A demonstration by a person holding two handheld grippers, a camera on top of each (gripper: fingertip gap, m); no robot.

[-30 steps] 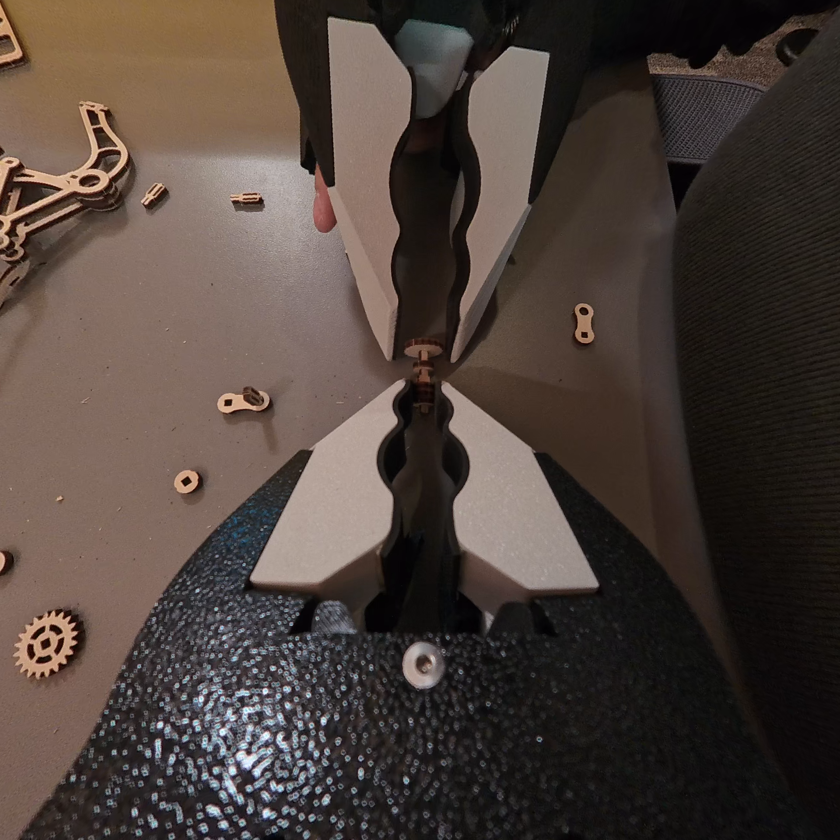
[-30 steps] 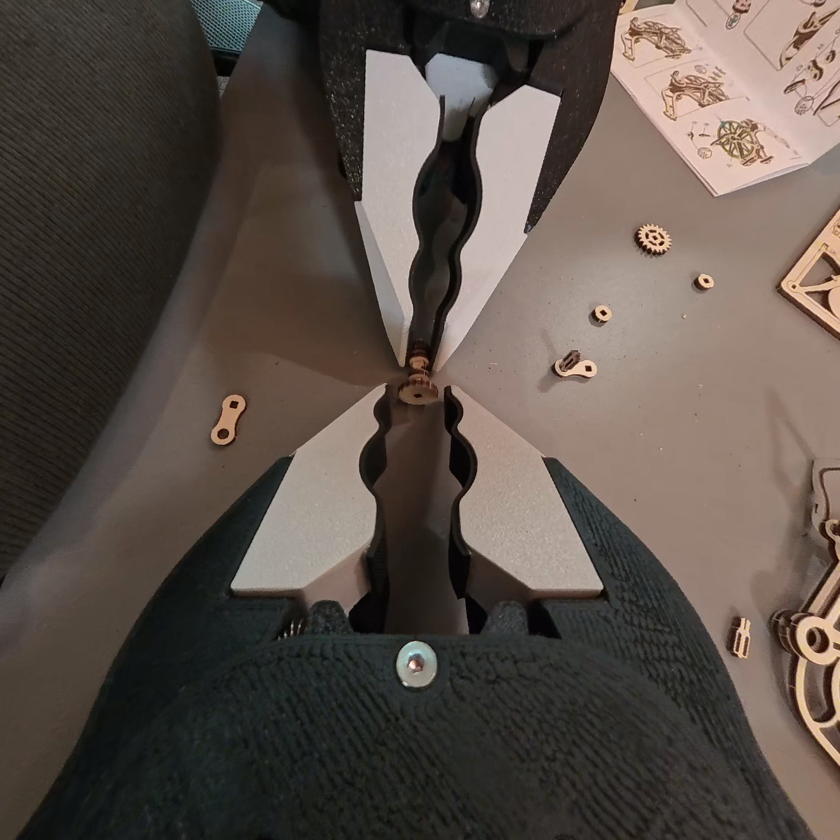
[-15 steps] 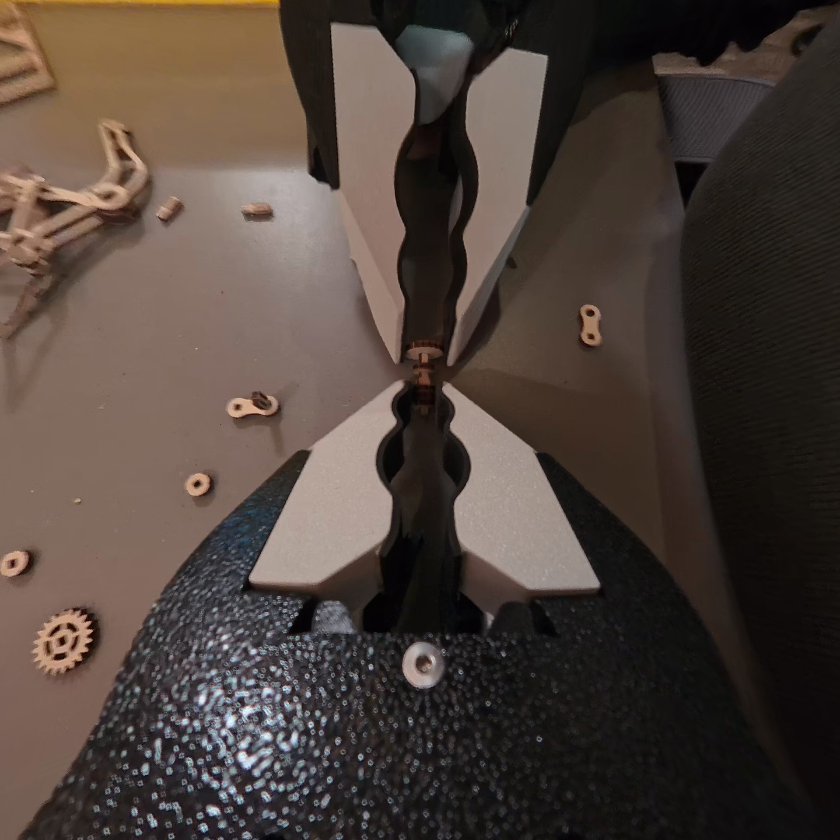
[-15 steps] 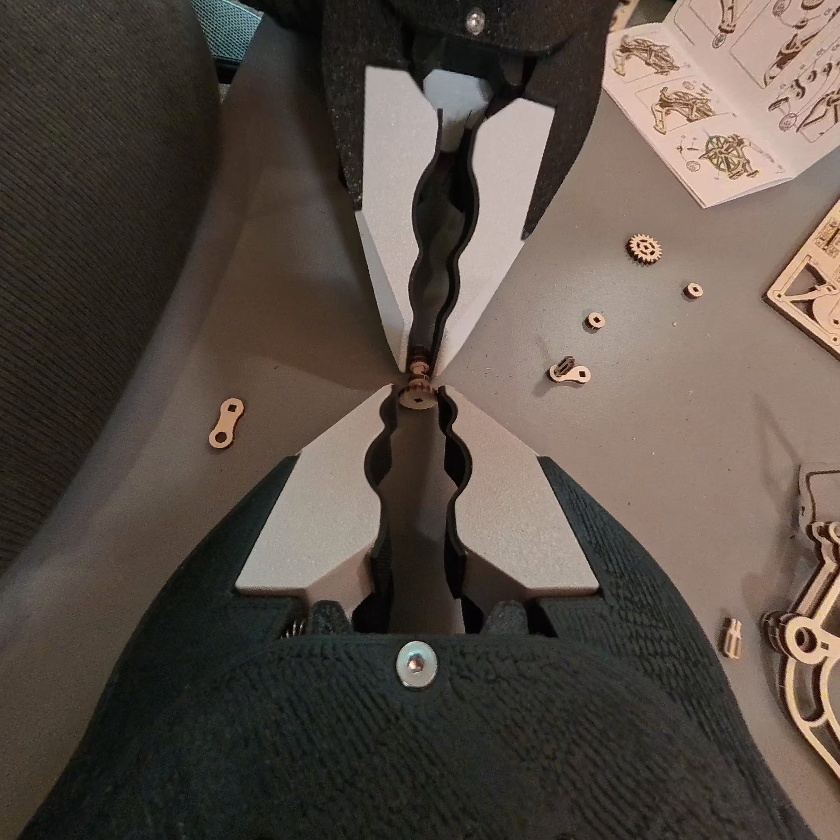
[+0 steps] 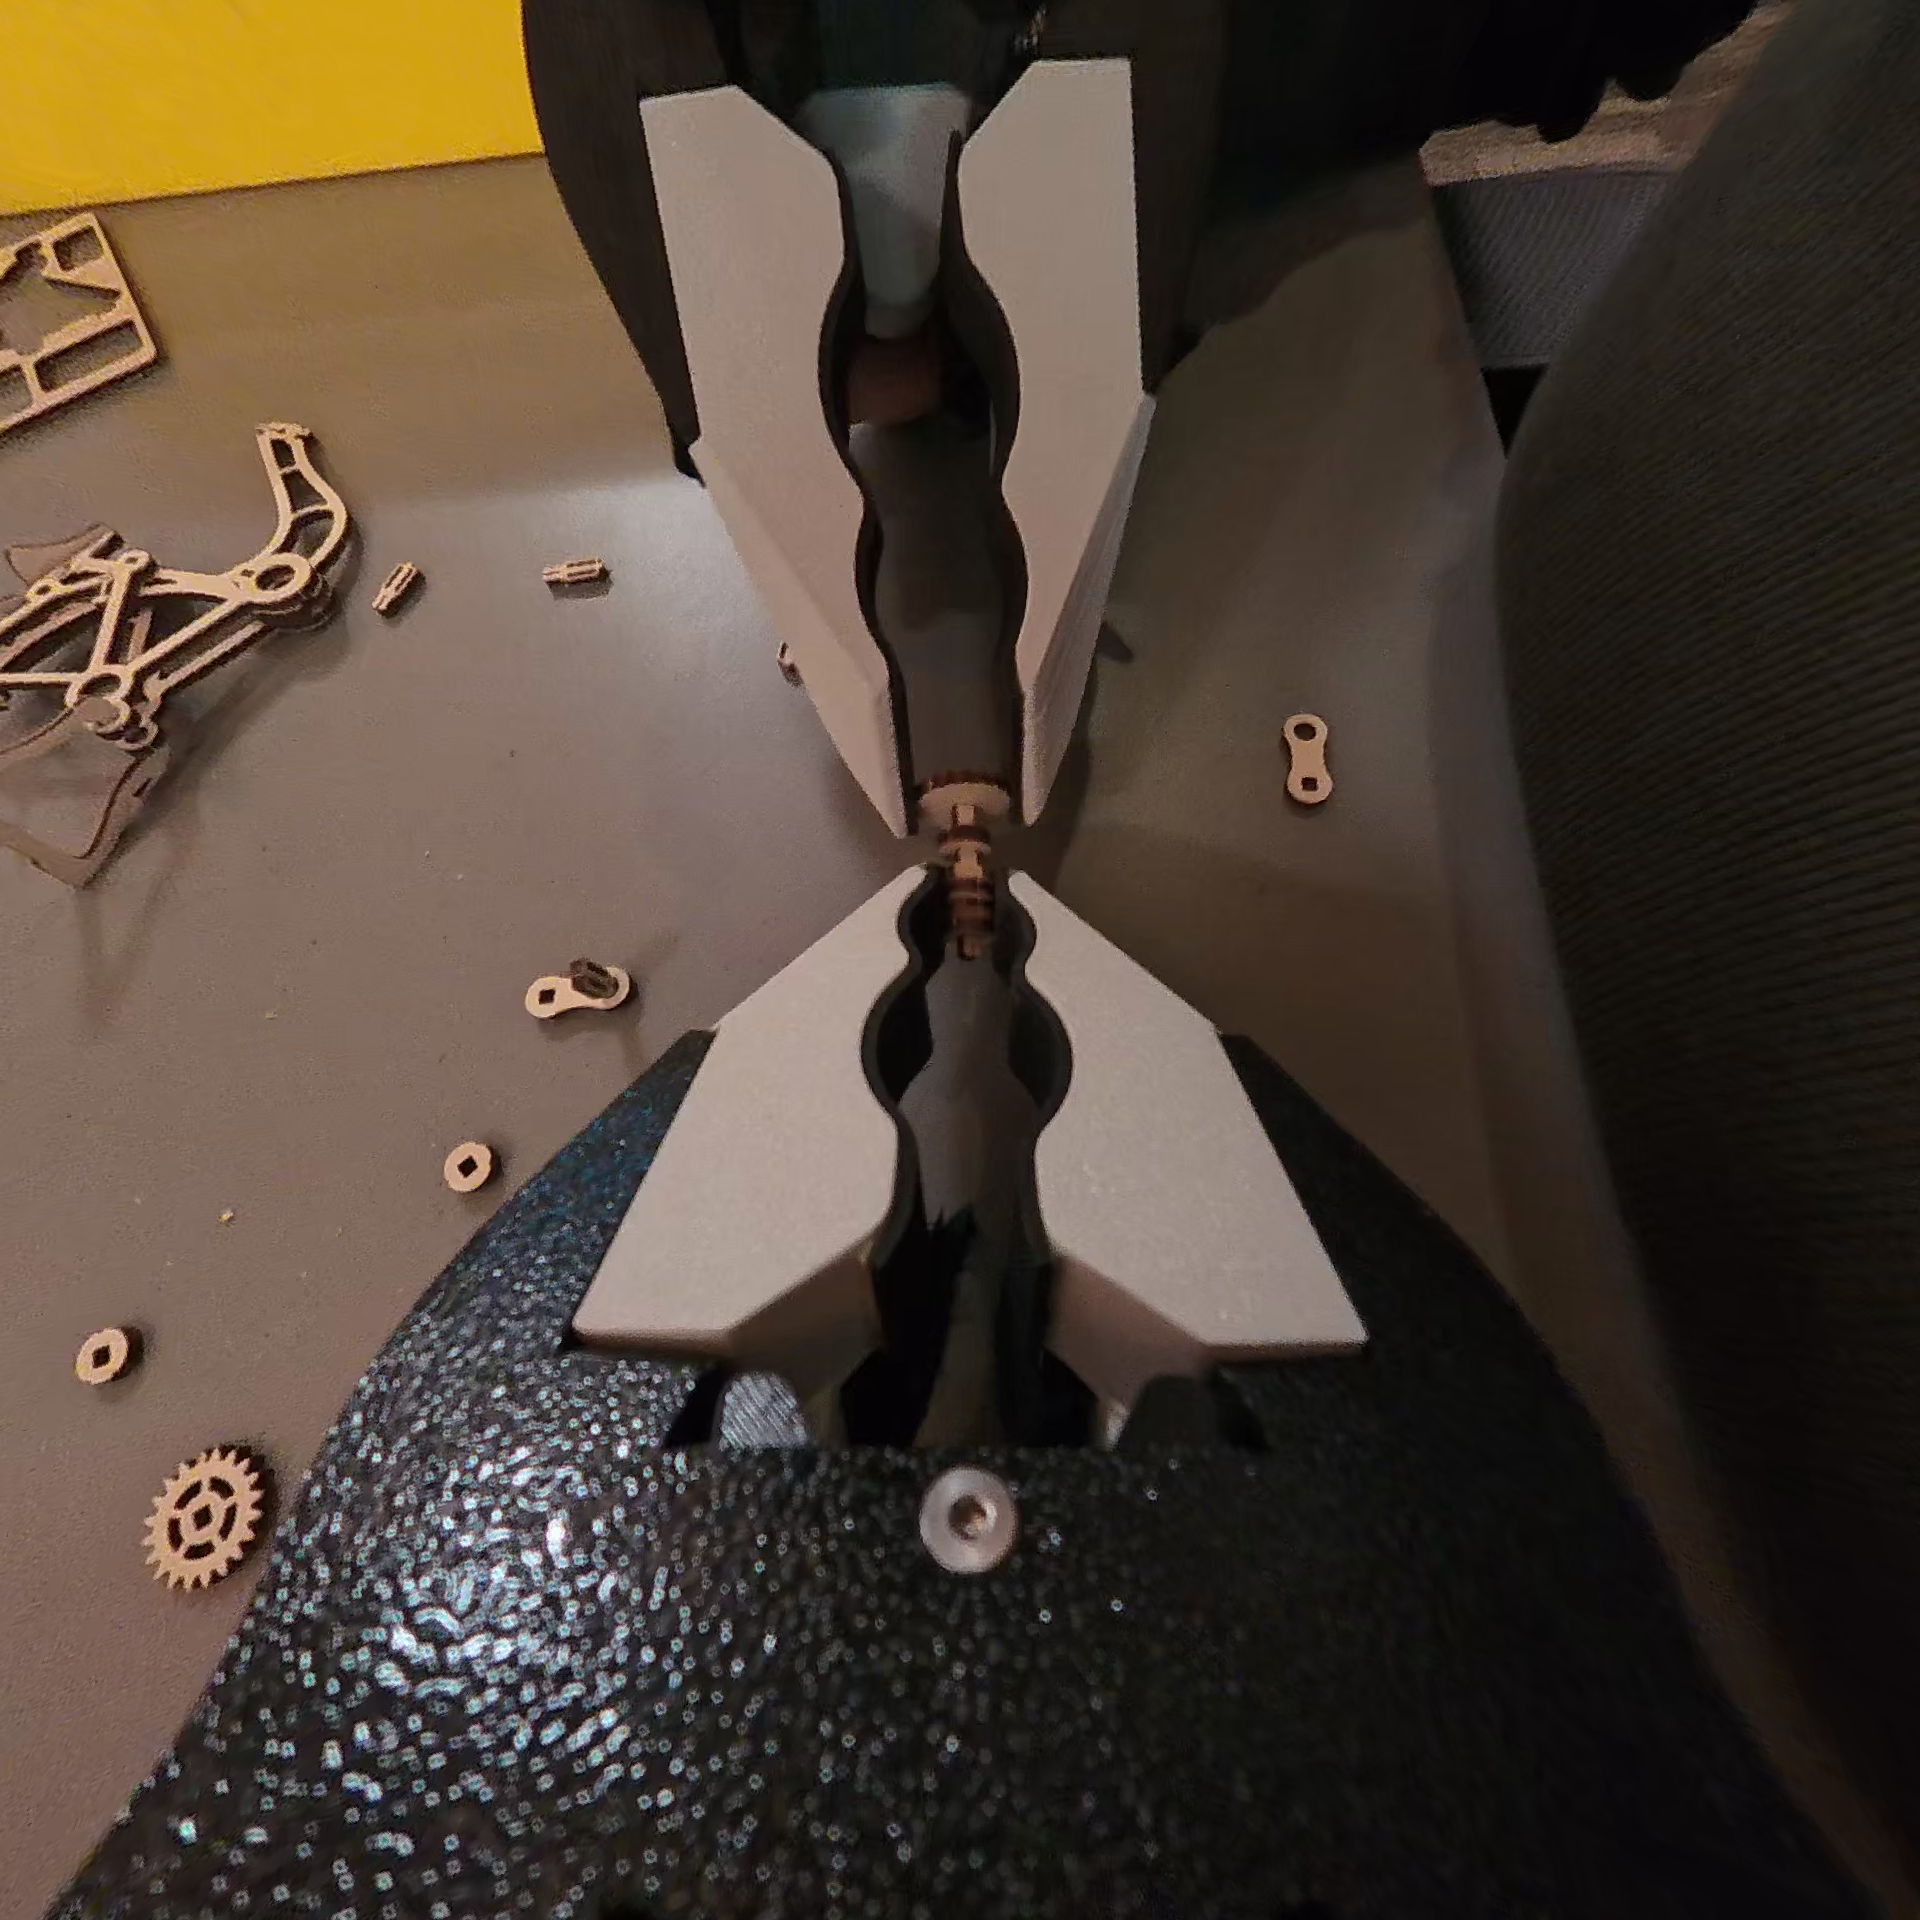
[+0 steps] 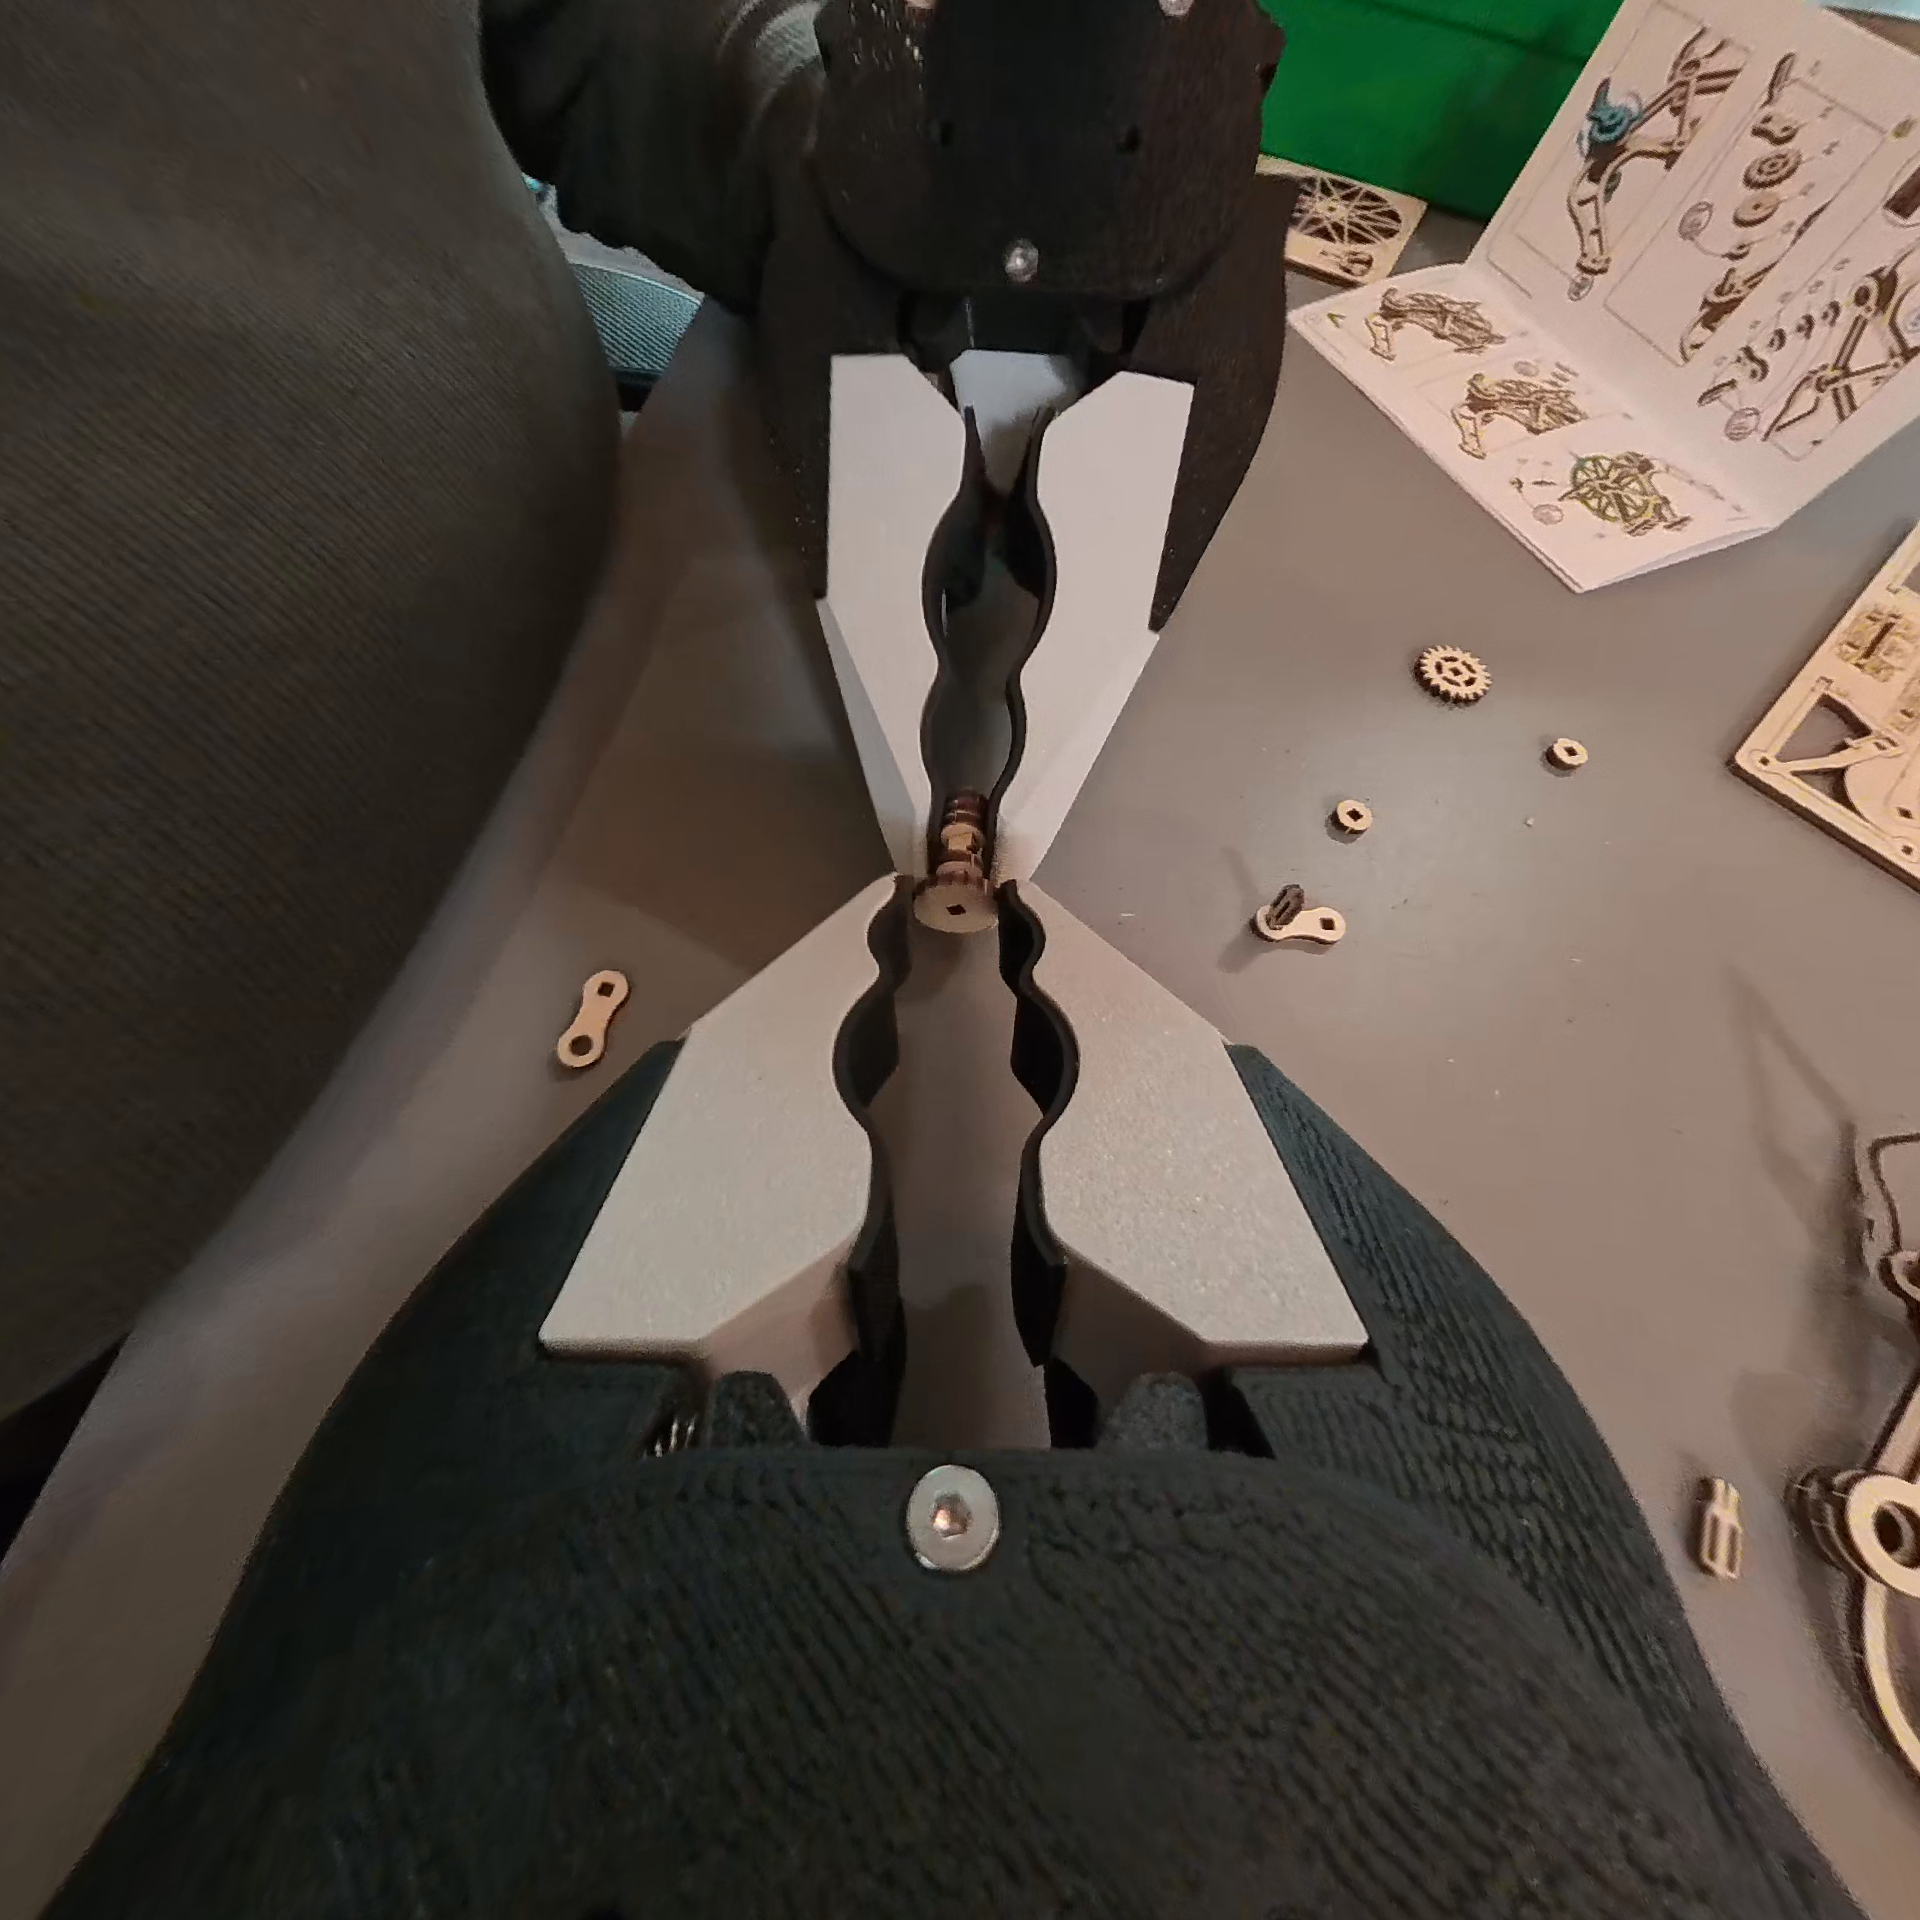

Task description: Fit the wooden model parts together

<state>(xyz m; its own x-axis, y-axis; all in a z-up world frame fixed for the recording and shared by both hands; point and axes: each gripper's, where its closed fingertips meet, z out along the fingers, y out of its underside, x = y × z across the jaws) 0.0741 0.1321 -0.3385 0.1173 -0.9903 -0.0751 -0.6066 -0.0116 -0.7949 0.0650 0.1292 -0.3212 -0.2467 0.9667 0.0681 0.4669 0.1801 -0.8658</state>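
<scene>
Above the grey surface (image 5: 343,914), the left tool (image 5: 966,888) and the right tool (image 6: 956,896) meet tip to tip, each narrowed onto one end of the same little assembly held in the air between them. The left tool pinches a small wooden axle (image 5: 968,891) whose long axis runs straight along the line joining the two tools, while the right tool grips a small wooden gear (image 6: 954,902) flat-on, its square hole facing back along that line. The fit looks to depend on keeping hole and axle coaxial while the tools press toward each other; neither is nearer.
</scene>
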